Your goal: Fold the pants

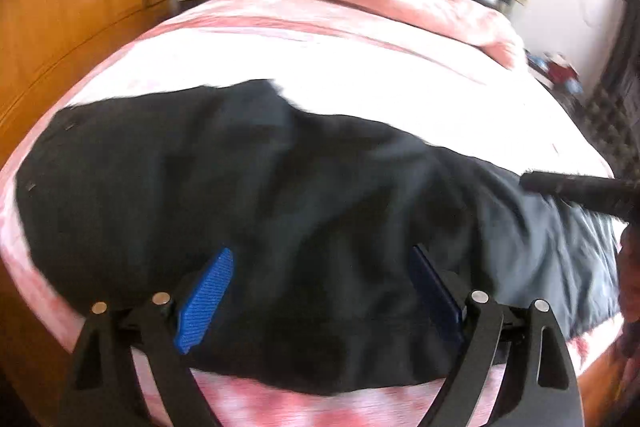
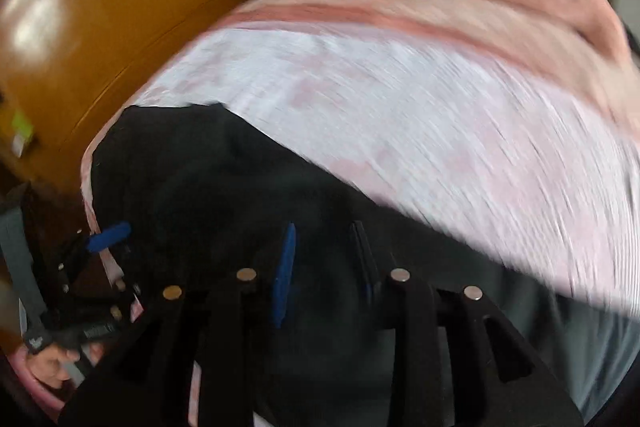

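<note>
Black pants [image 1: 248, 195], matte and creased, are spread flat across the pink-white bedsheet [image 1: 360, 67]. Left gripper [image 1: 320, 291] is held wide over the fabric, ribbed blue pads clear of it. Right gripper [image 2: 326, 259] is seen narrowed, nothing pinched; view motion-blurred.

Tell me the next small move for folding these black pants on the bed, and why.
Probably lower the left gripper onto the pants near edge and close. It is wide open above the cloth, gripping nothing, and the pants lie spread across the bed.
</note>
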A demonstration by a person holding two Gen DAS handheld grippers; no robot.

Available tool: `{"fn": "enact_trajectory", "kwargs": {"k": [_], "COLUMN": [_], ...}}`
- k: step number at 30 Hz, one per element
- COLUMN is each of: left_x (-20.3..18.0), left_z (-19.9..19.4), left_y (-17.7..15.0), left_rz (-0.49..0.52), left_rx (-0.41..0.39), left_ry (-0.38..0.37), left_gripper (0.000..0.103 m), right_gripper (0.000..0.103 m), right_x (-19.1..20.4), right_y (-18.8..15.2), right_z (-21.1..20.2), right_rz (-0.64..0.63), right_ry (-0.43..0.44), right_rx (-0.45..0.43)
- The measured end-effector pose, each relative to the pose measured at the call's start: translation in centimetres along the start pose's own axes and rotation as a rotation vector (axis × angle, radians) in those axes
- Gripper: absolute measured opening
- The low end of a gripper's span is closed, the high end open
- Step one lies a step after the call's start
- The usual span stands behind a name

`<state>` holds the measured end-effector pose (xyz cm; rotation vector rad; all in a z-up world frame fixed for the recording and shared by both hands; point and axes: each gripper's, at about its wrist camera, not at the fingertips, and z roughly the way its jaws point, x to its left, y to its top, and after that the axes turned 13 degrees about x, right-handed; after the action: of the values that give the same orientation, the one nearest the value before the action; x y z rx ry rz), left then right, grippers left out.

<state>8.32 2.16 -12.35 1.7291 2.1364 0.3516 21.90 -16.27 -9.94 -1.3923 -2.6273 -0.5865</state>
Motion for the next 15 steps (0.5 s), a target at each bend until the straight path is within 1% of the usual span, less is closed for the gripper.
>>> {"fn": "enact_trajectory", "kwargs": {"k": [1, 3, 4, 6, 7, 8, 9, 10, 11, 13, 15], "left_x": [-1.1, -2.2, -2.5, -3.2, -3.5, -3.6, -3.6, -3.6, -3.3, -4.2, -5.9], "left_z": [0.6, 2.1, 3.2, 4.0, 3.9, 3.7, 3.3, 2.8, 2.3, 1.1, 0.2], "left_y": [0.1, 0.0, -0.1, -0.3, -0.4, -0.2, -0.2, -0.1, 0.0, -0.1, -0.6], "left_rz": [0.032, 0.044, 0.049, 0.101, 0.122, 0.123, 0.109, 0.092, 0.081, 0.08, 0.119], "left_rx": [0.018, 0.071, 0.106, 0.103, 0.104, 0.11, 0.116, 0.118, 0.111, 0.09, 0.081], "left_ry": [-0.007, -0.015, 0.013, 0.063, 0.081, 0.084, 0.079, 0.068, 0.053, 0.027, 0.012], "left_gripper": [0.089, 0.089, 0.089, 0.091, 0.091, 0.091, 0.091, 0.091, 0.091, 0.091, 0.091], "right_gripper": [0.029, 0.029, 0.028, 0.021, 0.021, 0.021, 0.023, 0.026, 0.026, 0.03, 0.031], "right_x": [-1.2, -2.9, -4.2, -5.9, -6.5, -6.8, -6.8, -7.0, -7.2, -8.1, -9.8], "right_y": [-1.1, -2.4, -2.8, -3.4, -3.7, -3.8, -3.8, -4.2, -4.5, -6.4, -8.8], "right_z": [0.2, 1.3, 2.6, 4.3, 4.6, 4.3, 3.9, 2.8, 1.8, -0.8, -3.1], "right_rz": [0.034, 0.091, 0.143, 0.198, 0.22, 0.232, 0.24, 0.251, 0.259, 0.294, 0.351], "right_ry": [-0.036, -0.088, -0.089, -0.055, -0.025, -0.004, 0.01, 0.029, 0.032, 0.029, 0.031], "right_rx": [0.023, 0.058, 0.107, 0.146, 0.142, 0.138, 0.135, 0.113, 0.09, 0.042, 0.007]}}
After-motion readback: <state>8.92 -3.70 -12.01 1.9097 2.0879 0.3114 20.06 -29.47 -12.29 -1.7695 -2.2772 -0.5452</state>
